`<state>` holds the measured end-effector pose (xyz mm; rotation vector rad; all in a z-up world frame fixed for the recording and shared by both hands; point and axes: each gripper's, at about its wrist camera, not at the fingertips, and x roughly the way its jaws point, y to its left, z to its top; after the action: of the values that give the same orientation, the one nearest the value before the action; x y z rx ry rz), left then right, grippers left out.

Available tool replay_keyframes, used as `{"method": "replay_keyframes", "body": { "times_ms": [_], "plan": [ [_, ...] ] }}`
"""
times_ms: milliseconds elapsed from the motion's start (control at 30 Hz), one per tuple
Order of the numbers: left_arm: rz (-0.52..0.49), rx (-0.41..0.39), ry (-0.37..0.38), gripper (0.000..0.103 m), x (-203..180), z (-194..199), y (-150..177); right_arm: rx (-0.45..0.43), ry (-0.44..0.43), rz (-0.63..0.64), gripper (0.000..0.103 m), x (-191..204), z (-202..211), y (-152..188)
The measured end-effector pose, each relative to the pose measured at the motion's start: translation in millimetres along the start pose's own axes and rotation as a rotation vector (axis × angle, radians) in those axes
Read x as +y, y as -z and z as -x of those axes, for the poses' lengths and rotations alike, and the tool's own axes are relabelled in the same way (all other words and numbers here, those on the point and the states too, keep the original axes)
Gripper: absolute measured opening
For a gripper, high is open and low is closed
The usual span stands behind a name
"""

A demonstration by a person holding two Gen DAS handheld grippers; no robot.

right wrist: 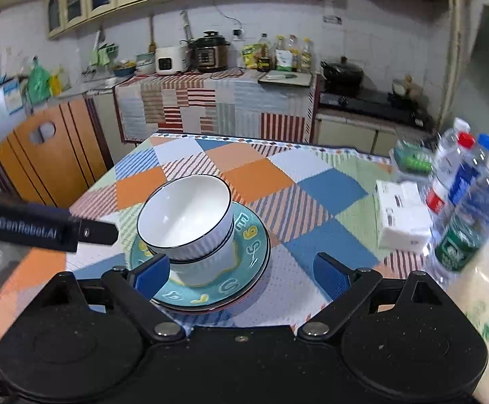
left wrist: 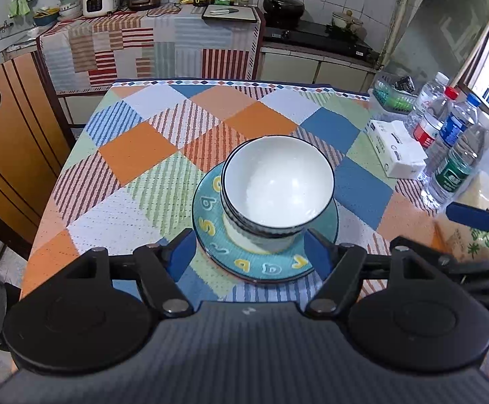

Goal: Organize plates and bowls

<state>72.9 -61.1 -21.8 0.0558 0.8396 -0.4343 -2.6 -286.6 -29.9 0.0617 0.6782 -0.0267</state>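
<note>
Two white bowls (left wrist: 278, 185) with dark rims sit nested, slightly tilted, on a teal plate (left wrist: 268, 264) printed with yellow numbers. A red-rimmed plate shows underneath it. The stack stands on the checked tablecloth (left wrist: 136, 155). My left gripper (left wrist: 250, 252) hovers above the near edge of the plate, open, its blue pads (left wrist: 183, 252) well apart and touching nothing. In the right wrist view the same bowls (right wrist: 187, 215) and plate (right wrist: 247, 262) lie just ahead of my right gripper (right wrist: 241, 274), which is open and empty. The left gripper's black body (right wrist: 42, 229) reaches in from the left.
Several water bottles (left wrist: 453, 141), a white tissue pack (left wrist: 395, 148) and a green basket (left wrist: 392, 94) crowd the table's right side, with a printed sack (left wrist: 476, 235) near the front right. A wooden chair (left wrist: 8, 128) stands left. A kitchen counter runs behind.
</note>
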Motion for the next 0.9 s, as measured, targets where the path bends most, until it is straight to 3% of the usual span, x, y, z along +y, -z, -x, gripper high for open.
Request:
{"method": "replay_keyframes", "body": {
  "times_ms": [467, 800, 900],
  "plan": [
    [-0.023, -0.005, -0.034, 0.08, 3, 35, 18, 0.046, 0.07, 0.011, 0.098, 19, 42, 2],
    [-0.055, -0.053, -0.067, 0.103, 9, 48, 37, 0.059, 0.097, -0.043, 0.098, 23, 53, 18],
    [-0.069, -0.061, -0.068, 0.103, 9, 47, 42, 0.079, 0.094, -0.049, 0.098, 26, 54, 22]
  ]
}}
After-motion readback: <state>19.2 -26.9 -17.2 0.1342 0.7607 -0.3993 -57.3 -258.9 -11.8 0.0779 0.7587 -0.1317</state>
